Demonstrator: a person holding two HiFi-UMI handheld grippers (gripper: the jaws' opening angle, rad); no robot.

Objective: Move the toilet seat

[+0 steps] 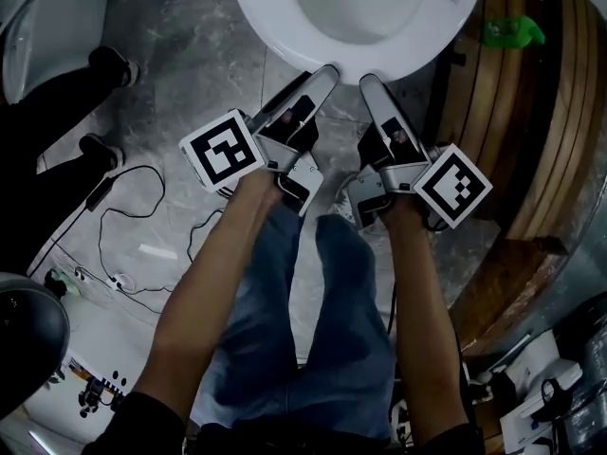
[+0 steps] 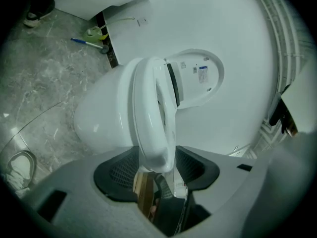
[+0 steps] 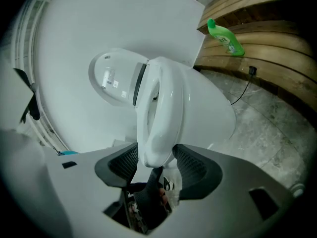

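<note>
Left gripper (image 2: 157, 170): jaws spread wide, and the front lip of the toilet seat (image 2: 153, 113) sits between the dark ribbed pads (image 2: 116, 175), loose, not pinched. Right gripper (image 3: 157, 168), same story: jaws splayed, the seat's white nose between them with nothing pressing on it. The two grippers come in side by side at the near edge of the toilet, and the left marker cube (image 1: 223, 150) and the right marker cube (image 1: 453, 184) face up at the head camera.

The seat lies down on the white bowl (image 1: 285, 8), its ring along the rim. Beyond its dark hinge stands a rounded white part with small labels (image 2: 198, 76).

Now the surroundings. Hard on the right of the bowl, curved wooden planks (image 1: 541, 112) crowd in close, and a green bottle (image 3: 225, 36) lies on them. To the left, a blue-handled tool (image 2: 86, 42) lies on the floor at the foot of the white wall (image 2: 223, 33). Far left, another person's dark legs and shoes (image 1: 104, 64) stand well apart from the toilet. Black cables (image 1: 142, 221) trail across the near-left floor. Down the middle are the person's own blue jeans (image 1: 285, 330).

Underfoot, the floor (image 1: 190, 45) is grey veined stone, and the wall runs plain white behind the toilet.
</note>
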